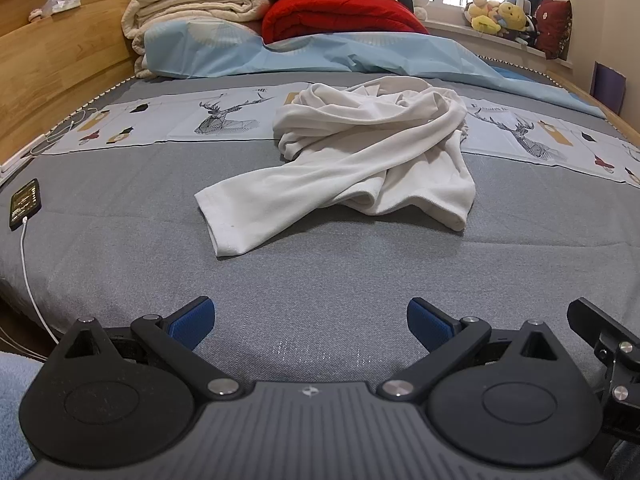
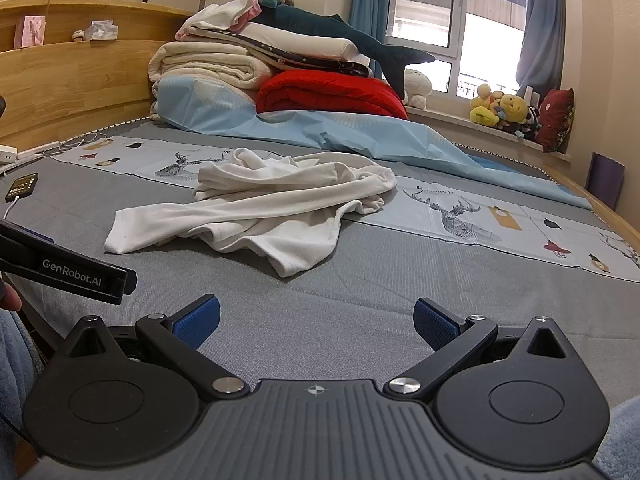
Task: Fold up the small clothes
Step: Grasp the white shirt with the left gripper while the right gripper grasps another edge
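Garment (image 1: pixel 360 152) crumpled on bed (image 1: pixel 320 272)

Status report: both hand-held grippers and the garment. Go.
Left hand-held gripper open, empty. Right hand-held gripper open, empty. White garment crumpled on the bed, unfolded, untouched. Nothing between grippers and garment.

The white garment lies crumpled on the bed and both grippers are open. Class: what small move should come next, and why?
Probably move the left gripper forward to the sleeve end nearest it. The white garment lies bunched, so it needs spreading before folding. Both the left and the right gripper are open and empty, short of the cloth.
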Action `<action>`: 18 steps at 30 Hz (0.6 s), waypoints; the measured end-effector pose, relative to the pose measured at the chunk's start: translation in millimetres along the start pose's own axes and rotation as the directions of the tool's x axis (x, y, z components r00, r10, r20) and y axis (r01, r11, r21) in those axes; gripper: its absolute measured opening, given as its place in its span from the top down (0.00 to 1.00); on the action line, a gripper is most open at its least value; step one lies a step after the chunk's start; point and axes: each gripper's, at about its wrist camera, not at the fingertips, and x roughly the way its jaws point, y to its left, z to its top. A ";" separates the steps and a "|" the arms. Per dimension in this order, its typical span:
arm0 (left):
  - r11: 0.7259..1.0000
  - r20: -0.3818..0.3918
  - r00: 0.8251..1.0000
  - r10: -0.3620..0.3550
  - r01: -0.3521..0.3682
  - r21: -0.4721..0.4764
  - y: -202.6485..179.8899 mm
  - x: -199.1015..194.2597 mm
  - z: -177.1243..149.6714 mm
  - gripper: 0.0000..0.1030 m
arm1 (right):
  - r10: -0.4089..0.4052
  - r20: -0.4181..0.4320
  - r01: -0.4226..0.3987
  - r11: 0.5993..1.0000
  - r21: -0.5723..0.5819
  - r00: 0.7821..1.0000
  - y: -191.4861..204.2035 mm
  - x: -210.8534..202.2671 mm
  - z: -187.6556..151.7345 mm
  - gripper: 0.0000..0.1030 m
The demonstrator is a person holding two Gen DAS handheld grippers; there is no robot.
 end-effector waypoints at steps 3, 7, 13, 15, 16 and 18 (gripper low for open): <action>1.000 -0.002 1.000 -0.003 0.003 0.000 0.0 -0.6 0.7 0.01 | 0.000 0.001 0.000 1.000 0.000 1.000 0.0 -0.1 0.0 0.01; 0.999 -0.020 1.000 -0.016 0.015 -0.039 10.0 -0.5 11.2 0.01 | 0.000 -0.004 0.000 1.000 0.001 1.000 -0.6 0.9 0.1 0.01; 0.979 0.030 0.992 0.125 -0.118 -0.167 65.0 3.4 66.3 0.01 | 0.071 -0.030 -0.070 0.997 0.012 0.997 -2.3 10.2 15.3 0.01; 0.962 0.056 0.978 0.200 -0.185 -0.203 86.3 10.4 89.5 0.01 | 0.128 -0.056 -0.126 0.991 0.042 0.990 1.0 21.5 26.5 0.01; 0.950 0.058 0.970 0.234 -0.215 -0.227 98.7 15.8 102.0 0.01 | 0.162 -0.074 -0.157 0.985 0.069 0.984 3.9 29.7 32.6 0.01; 0.924 0.054 0.960 0.275 -0.248 -0.291 125.4 28.8 124.3 0.01 | 0.231 -0.107 -0.217 0.967 0.133 0.967 11.1 49.3 47.0 0.01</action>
